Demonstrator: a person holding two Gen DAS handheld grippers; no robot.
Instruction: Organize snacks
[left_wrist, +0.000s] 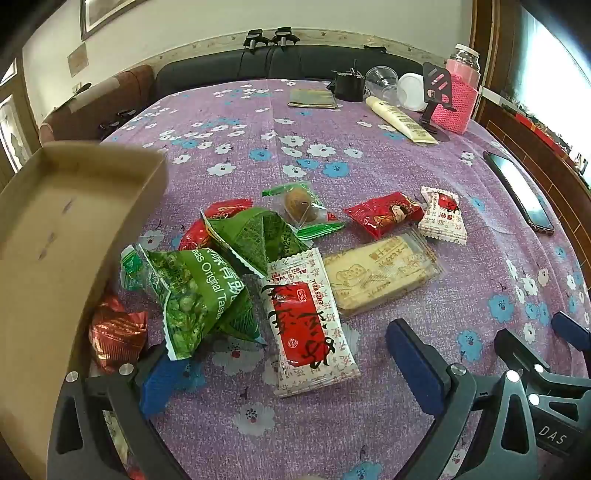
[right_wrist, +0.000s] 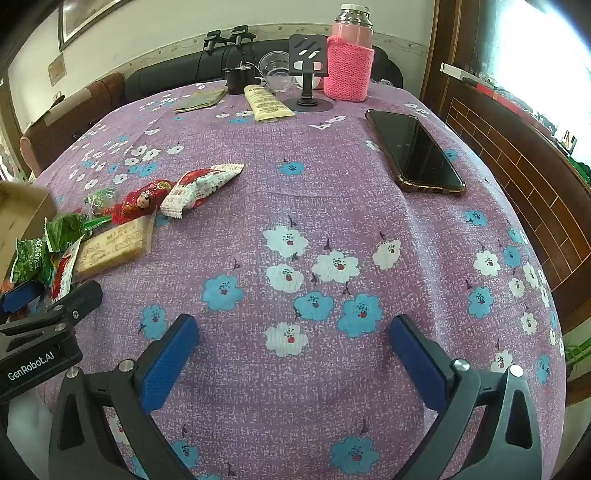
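Blue-padded fingers of the left gripper (left_wrist: 284, 365) stand wide, nothing between the pads, hovering low over the near edge of the snack heap. Right gripper (right_wrist: 291, 365): likewise wide and empty, over bare floral tablecloth (right_wrist: 332, 206), well apart from the snacks.

Nearest items: red foil packet (left_wrist: 114, 336) tucked beside the cardboard box (left_wrist: 55, 258); green pea bag (left_wrist: 192, 291); red-and-white rice cracker pack (left_wrist: 310, 325).

Middle: clear biscuit pack (left_wrist: 380, 273); green folded wrapper (left_wrist: 251, 236) leaning on its neighbours.

Far: walnut-like sweet (left_wrist: 299, 208), small red packet (left_wrist: 384, 214), phone (right_wrist: 417, 151).

Risks, judged: packets overlap, so a closing pinch may catch two at once or drag the heap; slick film may slip from the pads; the box, tilted and blurred at the left, may tip.
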